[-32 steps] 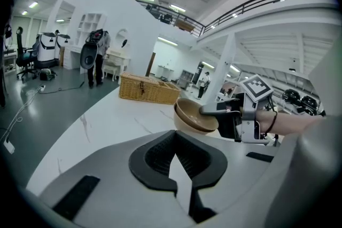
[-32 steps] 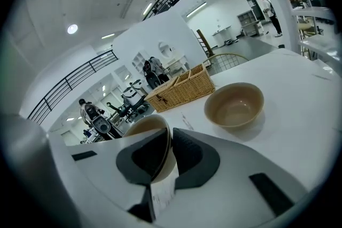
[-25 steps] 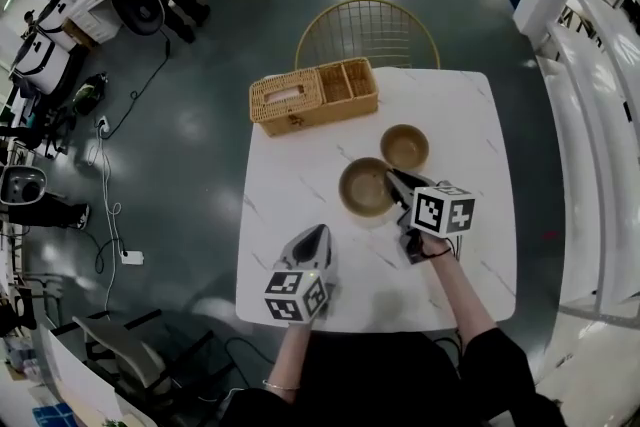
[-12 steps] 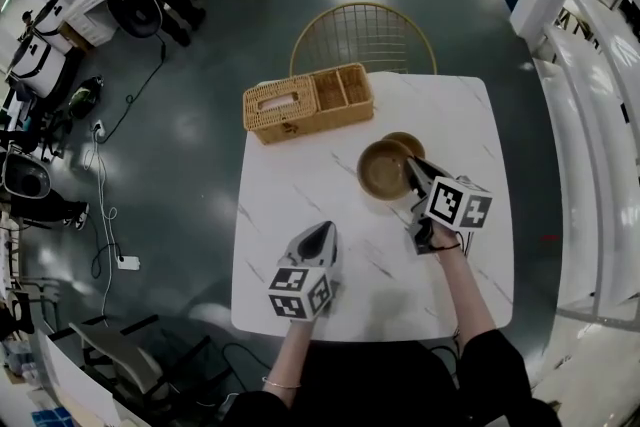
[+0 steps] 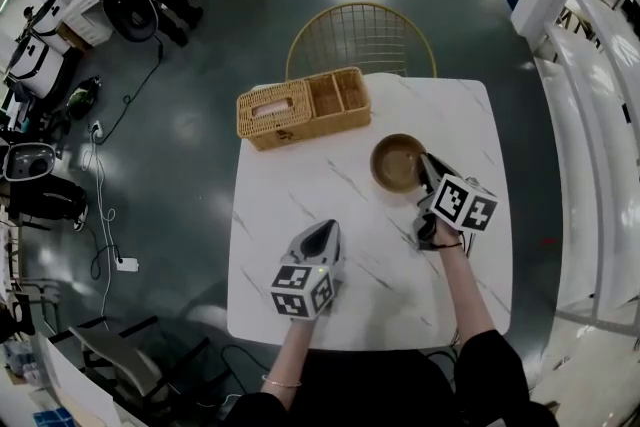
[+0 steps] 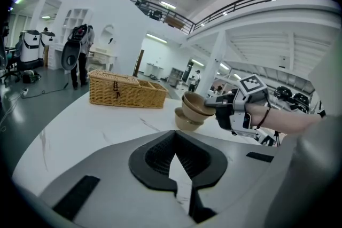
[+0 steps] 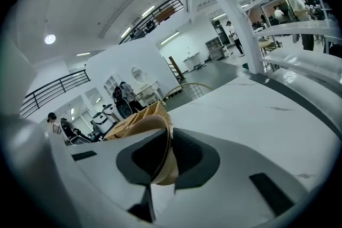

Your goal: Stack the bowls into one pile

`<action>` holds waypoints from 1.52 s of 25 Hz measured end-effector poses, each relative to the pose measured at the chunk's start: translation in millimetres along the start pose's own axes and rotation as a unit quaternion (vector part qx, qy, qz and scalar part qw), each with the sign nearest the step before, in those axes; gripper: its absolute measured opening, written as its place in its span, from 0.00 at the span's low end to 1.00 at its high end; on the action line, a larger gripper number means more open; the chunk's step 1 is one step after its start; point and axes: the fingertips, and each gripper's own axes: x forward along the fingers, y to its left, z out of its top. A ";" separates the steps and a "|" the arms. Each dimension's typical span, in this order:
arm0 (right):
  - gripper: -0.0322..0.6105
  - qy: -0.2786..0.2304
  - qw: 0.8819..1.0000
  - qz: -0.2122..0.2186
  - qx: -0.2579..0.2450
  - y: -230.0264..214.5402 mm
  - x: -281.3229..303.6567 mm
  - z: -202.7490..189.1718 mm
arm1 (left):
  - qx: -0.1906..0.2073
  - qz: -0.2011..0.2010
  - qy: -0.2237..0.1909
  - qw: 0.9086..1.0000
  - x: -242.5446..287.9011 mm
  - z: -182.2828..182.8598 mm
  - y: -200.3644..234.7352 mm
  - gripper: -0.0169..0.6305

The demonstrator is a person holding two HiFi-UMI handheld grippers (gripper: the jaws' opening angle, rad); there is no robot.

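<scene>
Top bowl is clamped at the rim by right tongs, held tilted just over lower bowl on tabletop, near basket. Left tongs are closed, empty, well apart.

- White marble-veined table, square with rounded corners, and we're looking steeply down on it.
- At 11 o'clock, right by the far edge, the wicker basket sits flat, long side along that edge.
- Over at 2 o'clock, a tan bowl stands upright on the marble.
</scene>
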 end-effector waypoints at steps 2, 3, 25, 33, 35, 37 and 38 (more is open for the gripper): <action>0.11 -0.002 1.000 -0.007 0.000 -5.0 2.4 0.7 | 0.000 0.000 0.001 1.000 3.6 0.5 0.5 0.05; 0.11 -0.002 1.000 -0.011 -0.001 -7.2 3.5 0.8 | 0.001 0.000 0.002 1.000 5.2 0.4 0.5 0.05; 0.11 0.024 0.998 -0.039 -0.043 -21.2 28.4 -15.7 | -0.004 0.003 0.022 1.000 18.9 -9.5 0.3 0.05; 0.11 0.025 0.997 -0.039 -0.060 -20.0 30.4 -17.9 | -0.005 0.003 0.023 1.000 17.8 -11.2 -0.9 0.05; 0.11 0.026 0.996 -0.043 -0.073 -19.8 30.2 -17.9 | -0.006 0.004 0.023 1.000 17.3 -11.4 -1.3 0.05; 0.12 0.027 0.996 -0.043 -0.074 -21.0 30.7 -18.9 | -0.007 0.003 0.023 1.000 17.1 -11.2 -2.4 0.05; 0.14 0.027 0.996 -0.042 -0.071 -21.8 30.9 -19.4 | -0.007 0.003 0.022 1.000 17.2 -11.2 -3.0 0.05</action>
